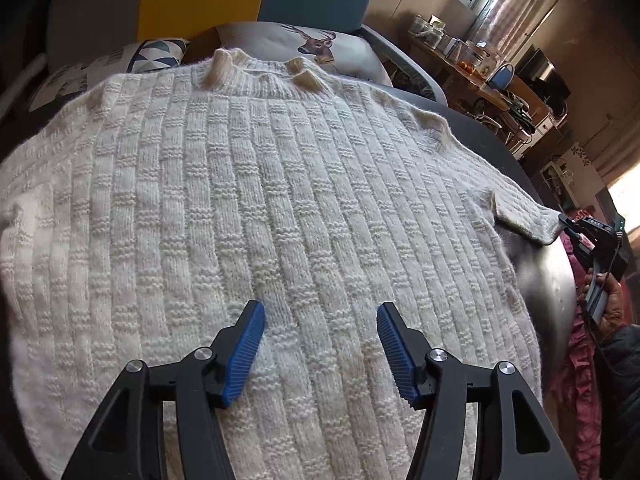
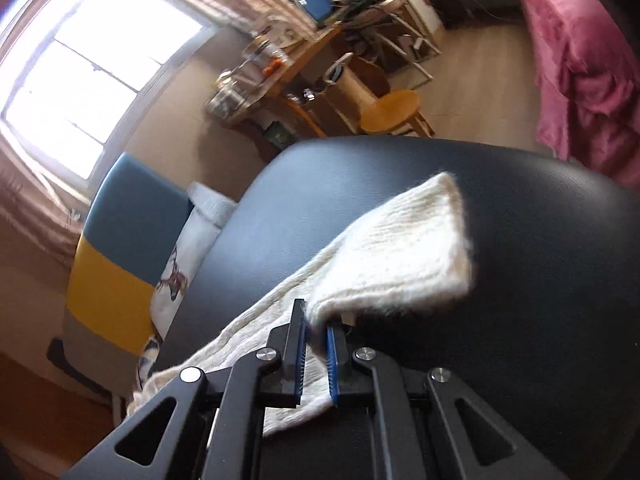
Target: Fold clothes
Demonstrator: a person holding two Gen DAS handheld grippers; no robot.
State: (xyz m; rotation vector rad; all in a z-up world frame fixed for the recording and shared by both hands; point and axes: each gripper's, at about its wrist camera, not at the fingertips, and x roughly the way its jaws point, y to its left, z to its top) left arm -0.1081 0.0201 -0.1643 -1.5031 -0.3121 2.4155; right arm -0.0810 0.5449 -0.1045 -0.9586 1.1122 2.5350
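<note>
While it lies spread flat, back or front uppermost not told, the cream knitted sweater (image 1: 256, 208) covers most of a dark table (image 2: 400, 184); neckband with small knitted tabs at 12 o'clock in the left wrist view, hem toward 6 o'clock.

Sleeve (image 2: 400, 252): one short sleeve, extended over the bare table toward 1 o'clock in the right wrist view, cuff end lifted slightly. Judged to be held so for turning inward over the body; whether a fold already exists elsewhere cannot be told.

Right hand-held gripper (image 2: 318, 344): clamped on the sleeve's lower edge, knit pinched between the blue pads. Seen also at 3 o'clock of the left view, at the sleeve tip.

Left hand-held gripper (image 1: 320, 344): jaws spread wide, holding nothing, poised over the lower body of the sweater near 6 o'clock; judged placed to pin or steady the cloth.

Surroundings: deer-print cushion (image 1: 316, 46) beyond the collar at 12 o'clock; blue and yellow chair back (image 2: 124, 232); wooden stool (image 2: 394, 112); pink fabric (image 2: 580, 68) at 2 o'clock; bright window (image 2: 96, 60).
</note>
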